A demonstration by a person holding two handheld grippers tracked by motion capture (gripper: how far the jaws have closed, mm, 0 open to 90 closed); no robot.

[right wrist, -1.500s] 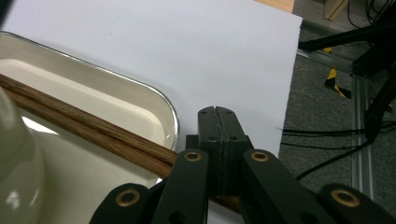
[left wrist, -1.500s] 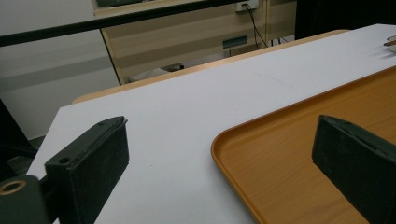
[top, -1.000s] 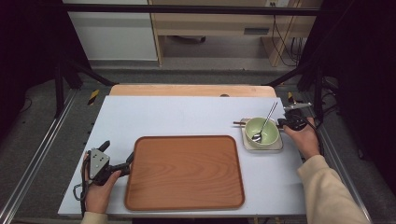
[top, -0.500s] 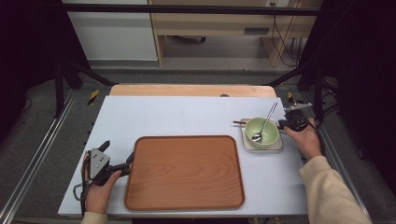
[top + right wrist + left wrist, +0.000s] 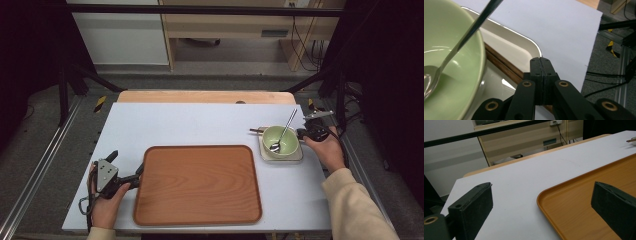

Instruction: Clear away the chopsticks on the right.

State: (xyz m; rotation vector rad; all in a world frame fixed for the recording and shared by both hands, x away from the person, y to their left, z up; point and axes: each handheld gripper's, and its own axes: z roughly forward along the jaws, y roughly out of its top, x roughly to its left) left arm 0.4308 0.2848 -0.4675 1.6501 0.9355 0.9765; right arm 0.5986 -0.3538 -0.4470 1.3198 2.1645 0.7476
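straddling the near-left rim of the wooden tray point(image 5: 200, 182): left gripper point(image 5: 137, 176), jaws wide apart, holding nothing. right gripper point(image 5: 540, 65), jaws pressed together and empty, touching the chopsticks point(image 5: 506, 65) beside the green bowl point(image 5: 281, 140), far right of the worktop point(image 5: 200, 122).

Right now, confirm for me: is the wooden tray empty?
Yes: in the high view the wooden tray has nothing on it; the green bowl with its spoon sits apart, to its right.

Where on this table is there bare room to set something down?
The flat brown wooden tray is bare, as is the white tabletop behind it. It is crowded around the green bowl on its cream dish, beside the right gripper.
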